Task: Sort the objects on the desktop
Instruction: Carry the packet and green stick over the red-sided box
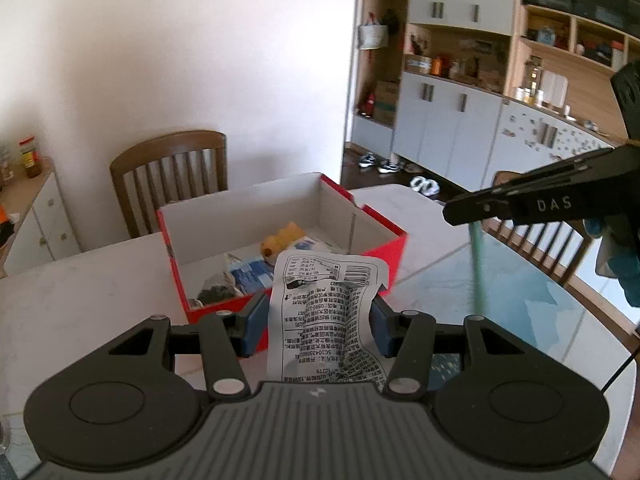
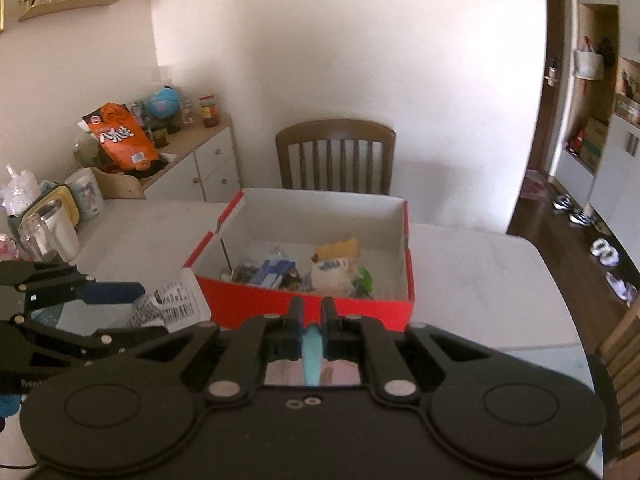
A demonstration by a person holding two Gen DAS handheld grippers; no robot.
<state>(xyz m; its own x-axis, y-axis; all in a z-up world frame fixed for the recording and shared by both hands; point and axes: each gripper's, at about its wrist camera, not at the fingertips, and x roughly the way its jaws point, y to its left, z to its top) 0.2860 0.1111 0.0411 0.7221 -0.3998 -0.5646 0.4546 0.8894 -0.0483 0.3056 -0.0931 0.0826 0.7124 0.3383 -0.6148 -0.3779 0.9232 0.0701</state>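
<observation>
Red outside and white within, the box sits open on the pale table, just ahead of both grippers. The left gripper clamps a white packet between its blue pads, held upright above the table in front of the box's near wall. The packet's face is covered in dense black Chinese print that appears upside down, with a barcode at its top right corner and digits such as "SC1043508" partly legible lower down. The right gripper is closed tight on a thin teal strip; in the left view the same strip hangs down from that gripper's tip, whose finger carries the white letters "DAS". Inside the box lie several loose things: a yellow-brown soft toy, a blue-and-white packet, a dark bag and something green at the right side; their labels are too blurred to read. On the sideboard at the left stands an orange snack bag with large white Chinese characters. A wooden chair stands behind the box against the white wall.
</observation>
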